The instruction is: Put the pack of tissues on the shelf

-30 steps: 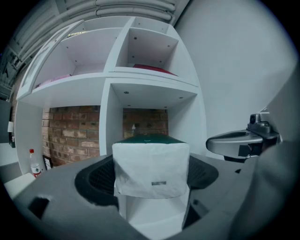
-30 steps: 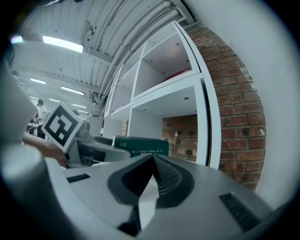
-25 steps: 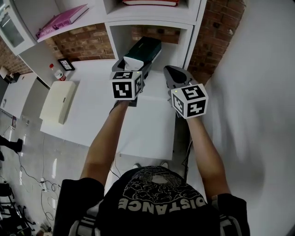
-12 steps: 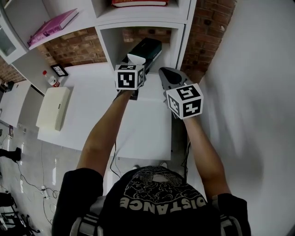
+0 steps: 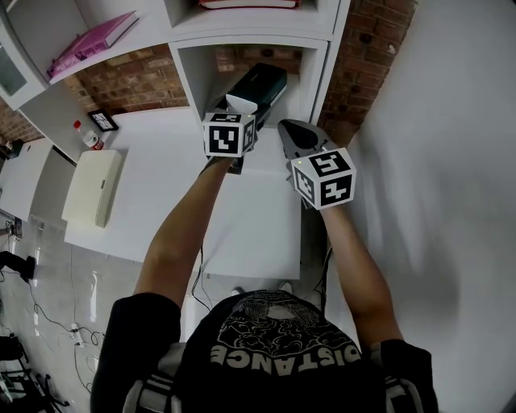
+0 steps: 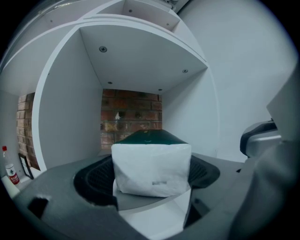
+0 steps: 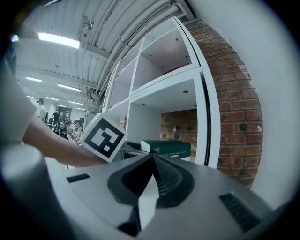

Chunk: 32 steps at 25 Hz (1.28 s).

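The left gripper (image 6: 151,177) has its jaws spread wide and opening. The pack of tissues (image 5: 260,83) sits between them, with the ribbed pads (image 6: 96,177) just beside its two sides. No firm pinch is visible. The right gripper (image 7: 152,161) is held to the right of the left one, outside the shelf. Its jaws are pressed together at the tips with nothing between them. The pack lies on the floor of the lower open compartment of the white shelf unit (image 6: 65,122), which is backed by a red brick wall (image 5: 141,81). The pack's long axis runs front to back. In front of the compartment is a white tabletop (image 5: 161,185) that carries a cream flat box (image 5: 89,189), a small framed picture (image 5: 101,120) and a red-capped bottle (image 5: 85,137) near its left side. A pink book (image 5: 89,40) lies on a higher shelf to the left, and a red book (image 5: 246,3) lies in the compartment above the pack. A plain white wall (image 5: 451,161) stands to the right. The pack is a long block with a dark green top and a white end face, and the white end is turned toward the left gripper.
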Tool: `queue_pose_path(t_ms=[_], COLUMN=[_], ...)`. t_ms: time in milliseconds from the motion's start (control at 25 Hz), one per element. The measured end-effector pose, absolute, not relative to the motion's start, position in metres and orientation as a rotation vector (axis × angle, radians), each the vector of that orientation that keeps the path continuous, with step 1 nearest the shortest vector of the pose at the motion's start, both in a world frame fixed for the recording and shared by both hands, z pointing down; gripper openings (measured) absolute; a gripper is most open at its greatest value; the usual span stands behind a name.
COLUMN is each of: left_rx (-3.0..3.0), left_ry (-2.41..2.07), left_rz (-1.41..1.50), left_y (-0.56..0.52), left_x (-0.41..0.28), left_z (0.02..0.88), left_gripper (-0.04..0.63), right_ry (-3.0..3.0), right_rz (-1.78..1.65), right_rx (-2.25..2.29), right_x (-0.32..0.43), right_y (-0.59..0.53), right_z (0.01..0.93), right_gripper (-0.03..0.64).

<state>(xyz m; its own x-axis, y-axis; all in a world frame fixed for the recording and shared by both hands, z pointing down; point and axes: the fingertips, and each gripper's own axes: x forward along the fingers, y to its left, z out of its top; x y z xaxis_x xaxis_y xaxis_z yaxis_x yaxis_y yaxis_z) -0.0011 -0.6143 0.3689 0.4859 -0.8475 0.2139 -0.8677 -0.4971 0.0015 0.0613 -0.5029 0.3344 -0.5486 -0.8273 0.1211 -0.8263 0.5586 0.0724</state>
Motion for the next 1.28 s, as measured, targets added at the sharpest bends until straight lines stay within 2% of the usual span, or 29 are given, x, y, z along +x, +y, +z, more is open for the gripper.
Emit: queue_pose_path(t_ms=[160, 240, 560, 1280], left_rx=[2.612, 2.599, 2.624, 2.636], left_ry=[-1.511, -1.511, -1.439, -1.613], left_rz=[0.255, 0.222, 0.202, 0.226], left_y=[-0.614, -0.614, -0.588, -0.52], left_x=[-0.002, -0.004, -0.015, -0.098], left_z=[0.366, 0.365, 0.363, 0.337], left_gripper=[0.468, 0.509, 0.502, 0.218], right_ry=[-2.644, -2.644, -2.672, -2.716], right_rz=[-0.007, -0.003, 0.015, 0.018], right_rx=[1.419, 1.423, 1.405, 1.369], right_x=[0.062, 0.062, 0.051, 0.028], right_y=[-0.502, -0.502, -0.502, -0.496], right_z=[0.335, 0.336, 0.336, 0.324], right_gripper=[0.005, 0.003, 0.005, 0.005])
